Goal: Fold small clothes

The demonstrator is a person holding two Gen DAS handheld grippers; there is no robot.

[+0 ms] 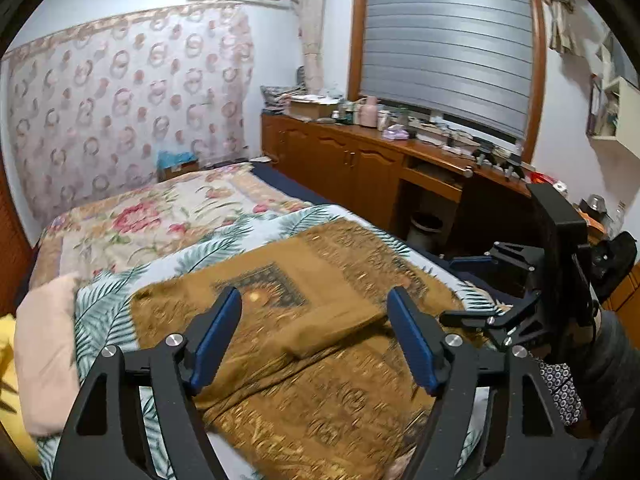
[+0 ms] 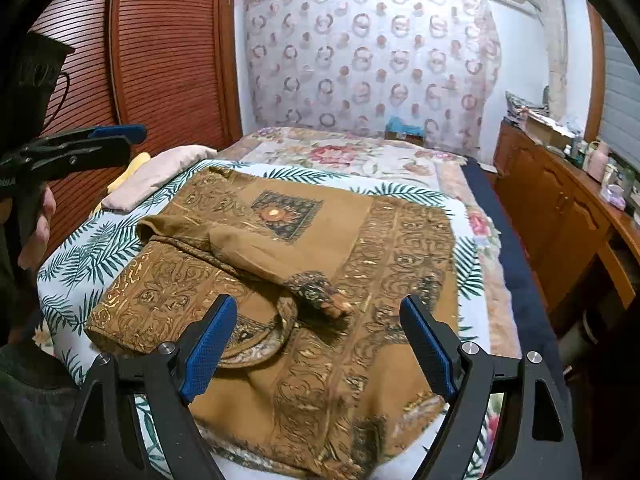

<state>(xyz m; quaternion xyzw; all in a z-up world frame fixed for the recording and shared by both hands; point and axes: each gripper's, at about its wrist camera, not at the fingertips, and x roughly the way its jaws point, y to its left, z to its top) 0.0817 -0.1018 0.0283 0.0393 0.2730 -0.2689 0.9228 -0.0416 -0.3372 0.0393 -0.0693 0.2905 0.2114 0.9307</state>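
A brown garment with gold patterns lies spread on the bed, one side and a sleeve folded over its middle; it also shows in the left wrist view. My left gripper is open and empty, held above the garment. My right gripper is open and empty above the garment's near part, close to the sleeve cuff. The left gripper also shows at the left edge of the right wrist view, and the right gripper at the right of the left wrist view.
A leaf-print sheet lies under the garment on a floral bedspread. A folded pink cloth and a yellow one lie at the bed's left. A cluttered wooden cabinet runs along the right; a slatted wardrobe stands left.
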